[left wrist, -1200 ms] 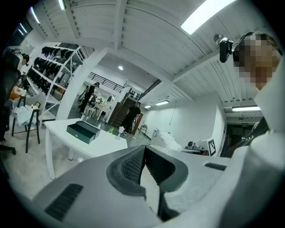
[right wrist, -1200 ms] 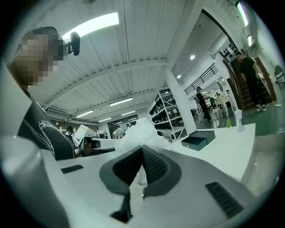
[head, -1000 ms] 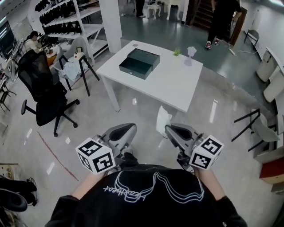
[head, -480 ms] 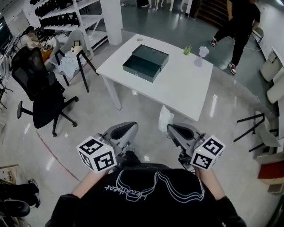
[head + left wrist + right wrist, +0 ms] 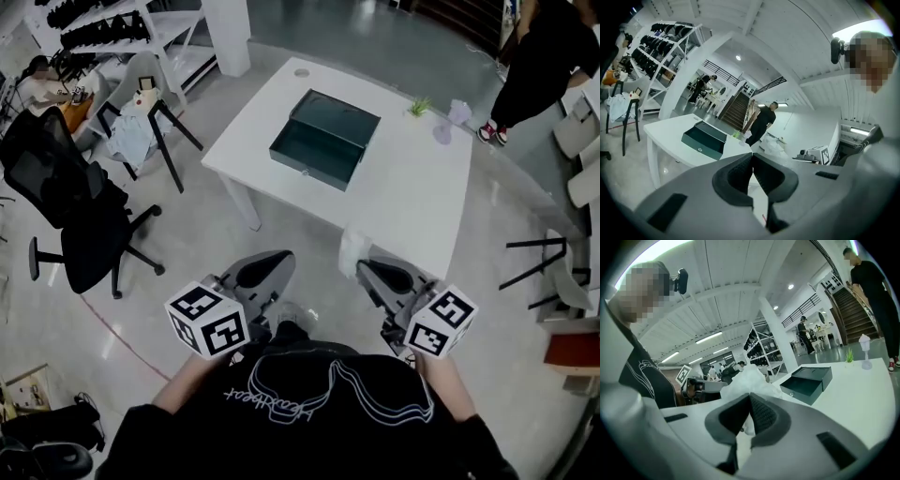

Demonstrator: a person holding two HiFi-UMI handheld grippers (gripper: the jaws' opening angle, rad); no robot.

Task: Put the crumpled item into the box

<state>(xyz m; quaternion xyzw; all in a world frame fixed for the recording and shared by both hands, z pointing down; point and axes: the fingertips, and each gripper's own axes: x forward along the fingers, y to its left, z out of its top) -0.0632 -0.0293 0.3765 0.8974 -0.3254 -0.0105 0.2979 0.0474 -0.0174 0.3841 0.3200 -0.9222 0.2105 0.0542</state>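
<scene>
The crumpled item (image 5: 351, 251), a wad of white paper or plastic, is pinched in my right gripper (image 5: 362, 272), whose jaws are pressed together on its lower part; most of it sticks out beyond the tips (image 5: 749, 379). It hangs just at the near edge of the white tabletop (image 5: 398, 202) and has not reached the box (image 5: 326, 139).

My left gripper (image 5: 274, 265) is beside the right one, also on the near side of the tabletop, with its jaws closed and nothing between them (image 5: 752, 159). Each gripper carries a cube of black and white square markers.

The box is dark green and open at the top. It stands on the tabletop's far left part, with a small round mark on its near wall that I cannot read. A little green plant (image 5: 419, 106) and a pale stemmed cup (image 5: 457, 114) stand at the far right edge.

A black office chair (image 5: 66, 202) is on the floor to the left. White script crosses my black shirt (image 5: 319, 403), but I cannot read it.
</scene>
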